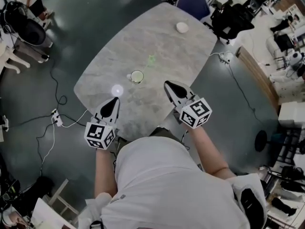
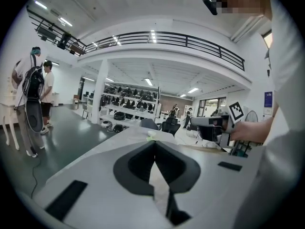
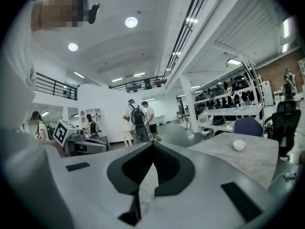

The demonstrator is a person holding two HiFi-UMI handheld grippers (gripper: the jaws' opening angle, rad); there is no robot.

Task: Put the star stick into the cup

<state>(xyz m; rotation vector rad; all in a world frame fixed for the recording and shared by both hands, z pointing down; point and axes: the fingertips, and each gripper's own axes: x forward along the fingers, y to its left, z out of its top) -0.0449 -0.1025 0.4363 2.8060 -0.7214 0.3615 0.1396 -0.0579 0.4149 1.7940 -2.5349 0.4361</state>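
- The left gripper (image 1: 116,99) hangs over the near edge of the grey marble-patterned table with rounded corners (image 1: 190,56), towards its left near corner. In the left gripper view (image 2: 155,144) its two dark jaws meet tip to tip with nothing between them.
- The right gripper (image 1: 167,84) hangs over the near edge too, further in over the tabletop and to the right of the other. In the right gripper view (image 3: 152,144) its jaws are pressed together and hold nothing.
- The pale green star stick (image 1: 151,60) lies flat on the tabletop near the middle, outside the cup and just beyond it towards the far edge. In the left gripper view it shows as a small green shape (image 2: 151,136) past the jaw tips.
- The small round cup with a pale rim (image 1: 137,76) stands upright on the table between the two grippers and a little beyond them, apart from both.
- A small white rounded object (image 1: 182,27) sits near the far right corner of the table; it also shows on the tabletop in the right gripper view (image 3: 238,145).
- The person in a white shirt (image 1: 162,185) stands at the near edge, one bare forearm behind each gripper.
- A dark blue chair (image 1: 193,5) stands at the far edge.
- White cables (image 1: 56,118) trail over the dark floor to the left of the table.
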